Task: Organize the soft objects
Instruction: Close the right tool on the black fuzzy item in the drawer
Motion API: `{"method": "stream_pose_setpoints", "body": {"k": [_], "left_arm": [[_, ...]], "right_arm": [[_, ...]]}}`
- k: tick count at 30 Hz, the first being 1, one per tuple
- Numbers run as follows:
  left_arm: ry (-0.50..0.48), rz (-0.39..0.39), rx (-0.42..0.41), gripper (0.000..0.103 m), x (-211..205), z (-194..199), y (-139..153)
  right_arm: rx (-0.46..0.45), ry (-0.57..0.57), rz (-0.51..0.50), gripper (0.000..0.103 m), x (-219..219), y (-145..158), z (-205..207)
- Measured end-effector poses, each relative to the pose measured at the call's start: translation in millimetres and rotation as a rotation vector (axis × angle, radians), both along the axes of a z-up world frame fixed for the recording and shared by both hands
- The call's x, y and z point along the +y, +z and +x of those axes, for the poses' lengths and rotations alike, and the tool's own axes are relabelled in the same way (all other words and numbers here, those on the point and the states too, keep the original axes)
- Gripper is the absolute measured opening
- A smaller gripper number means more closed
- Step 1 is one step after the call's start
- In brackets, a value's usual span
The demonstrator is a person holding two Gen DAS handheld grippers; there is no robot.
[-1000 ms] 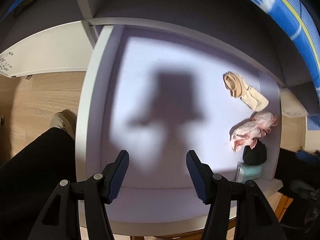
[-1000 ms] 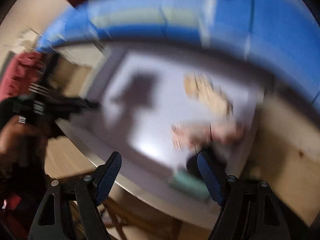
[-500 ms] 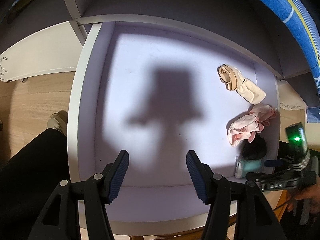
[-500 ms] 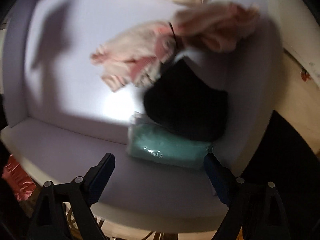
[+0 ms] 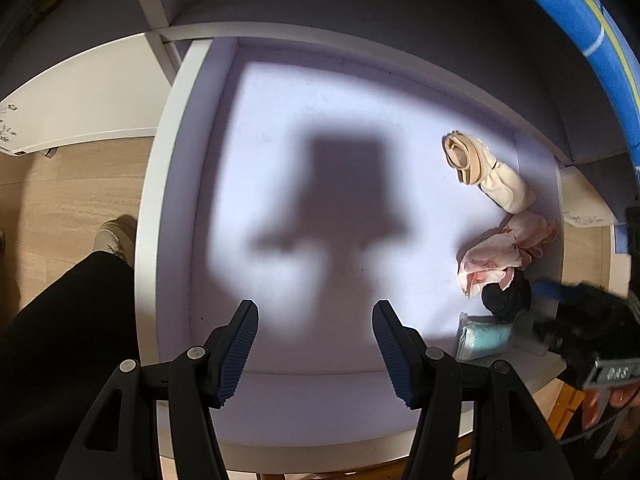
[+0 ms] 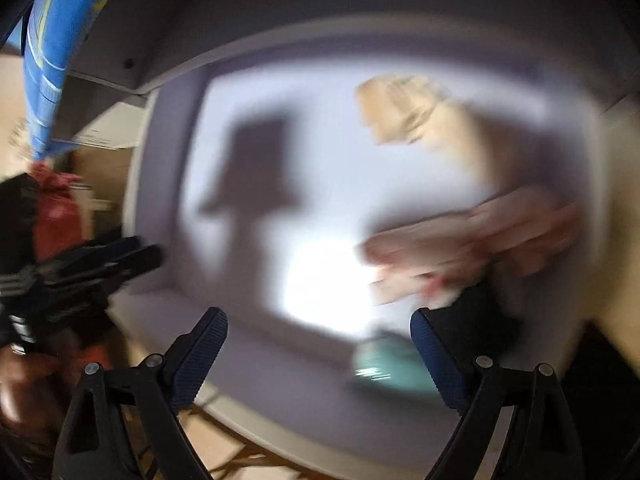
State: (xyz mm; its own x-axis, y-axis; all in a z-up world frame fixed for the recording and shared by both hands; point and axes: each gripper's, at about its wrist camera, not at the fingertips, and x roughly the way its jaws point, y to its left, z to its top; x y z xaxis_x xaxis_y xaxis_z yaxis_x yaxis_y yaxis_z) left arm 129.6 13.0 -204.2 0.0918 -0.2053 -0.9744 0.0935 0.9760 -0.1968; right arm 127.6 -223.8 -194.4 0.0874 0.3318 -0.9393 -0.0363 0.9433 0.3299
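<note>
While the right tool point(image 6: 318, 354) gapes wide — empty, teal bundle point(image 6: 390, 364) just beyond its right pad point(image 6: 434, 354).

White open drawer point(image 5: 152, 216) fills centre, bright light patch on its base; pale wood floor point(image 5: 60, 200) at 9 o'clock; blue striped fabric point(image 5: 580, 12) at 1 o'clock.

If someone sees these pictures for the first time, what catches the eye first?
A big dark shadow falls across the middle of the pale lilac drawer floor. Along the drawer's right side lie a rolled beige cloth, a crumpled pink cloth, a black bundle and a teal packet.
</note>
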Motion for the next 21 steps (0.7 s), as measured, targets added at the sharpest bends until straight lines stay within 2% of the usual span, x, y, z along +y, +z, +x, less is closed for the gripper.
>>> {"method": "stream_pose_setpoints", "body": {"k": [2, 6, 10, 13, 16, 17, 19, 21], "left_arm": [[-0.011, 0.001, -0.001, 0.06, -2.5, 1.2, -0.2], [-0.037, -0.003, -0.002, 0.06, -10.6, -0.1, 0.6], [-0.057, 0.008, 0.001, 0.06, -14.3, -1.5, -0.8], [-0.046, 0.004, 0.005, 0.06, -10.9, -1.5, -1.3], [-0.036, 0.0, 0.006, 0.06, -7.9, -1.3, -1.2], [-0.034, -0.001, 0.006, 0.06, -7.6, -1.2, -1.3], [-0.03, 0.001, 0.006, 0.06, -7.2, -0.8, -1.3], [-0.027, 0.0, 0.005, 0.06, -6.7, -0.4, -0.7]], "right_arm": [[0.023, -0.005, -0.079, 0.093, -8.3, -5.2, 2.4], [0.158, -0.049, -0.181, 0.09, -23.4, -31.7, 0.5], [0.2, 0.057, -0.304, 0.086, -14.9, -53.4, 1.3], [0.209, 0.148, -0.434, 0.08, -5.5, -69.7, -0.2], [0.218, 0.183, -0.498, 0.064, -1.0, -81.3, -1.7], [0.218, 0.18, -0.504, 0.058, -2.1, -82.1, -1.5], [0.214, 0.143, -0.471, 0.054, -10.0, -84.3, 3.9], [0.193, 0.112, -0.366, 0.049, -12.1, -79.7, 6.6]]}}
